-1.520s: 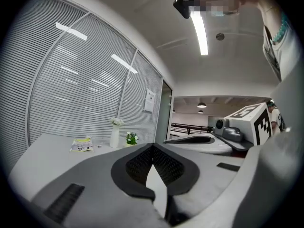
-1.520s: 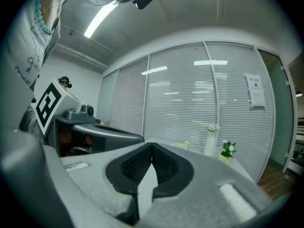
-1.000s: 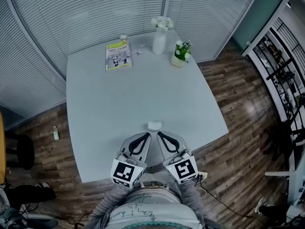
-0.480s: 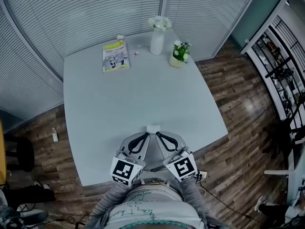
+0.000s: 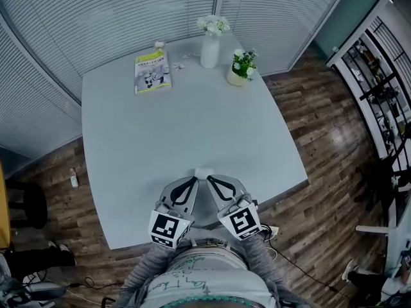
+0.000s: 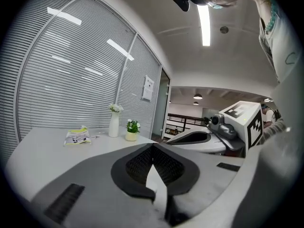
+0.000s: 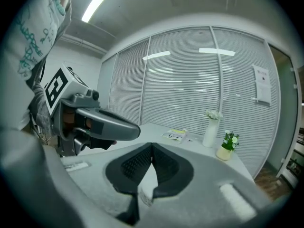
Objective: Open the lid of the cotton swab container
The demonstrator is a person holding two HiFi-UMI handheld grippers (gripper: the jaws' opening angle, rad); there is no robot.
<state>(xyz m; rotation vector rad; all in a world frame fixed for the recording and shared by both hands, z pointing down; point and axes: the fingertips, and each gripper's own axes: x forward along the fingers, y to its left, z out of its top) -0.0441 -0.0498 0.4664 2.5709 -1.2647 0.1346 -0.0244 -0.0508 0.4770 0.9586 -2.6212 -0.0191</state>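
Note:
The cotton swab container (image 5: 204, 171) is a small white box near the table's front edge, lid down. My left gripper (image 5: 197, 181) and right gripper (image 5: 209, 179) lie side by side just behind it, tips converging toward it, both shut with nothing between the jaws. I cannot tell whether the tips touch the box. In the left gripper view the closed jaws of my left gripper (image 6: 153, 147) fill the foreground, with the right gripper (image 6: 204, 139) alongside. In the right gripper view the jaws of my right gripper (image 7: 151, 146) meet tip to tip, and the left gripper (image 7: 102, 122) shows at left.
At the far side of the grey table (image 5: 141, 146) lie a magazine (image 5: 152, 71), a white vase of flowers (image 5: 210, 50) and a small potted plant (image 5: 239, 69). Blinds wall the back, wood floor surrounds the table, and shelving (image 5: 385, 95) stands at right.
Both grippers have sunk a little toward the tabletop and closed slightly on the container. Their jaws stay shut, and the container has not moved.

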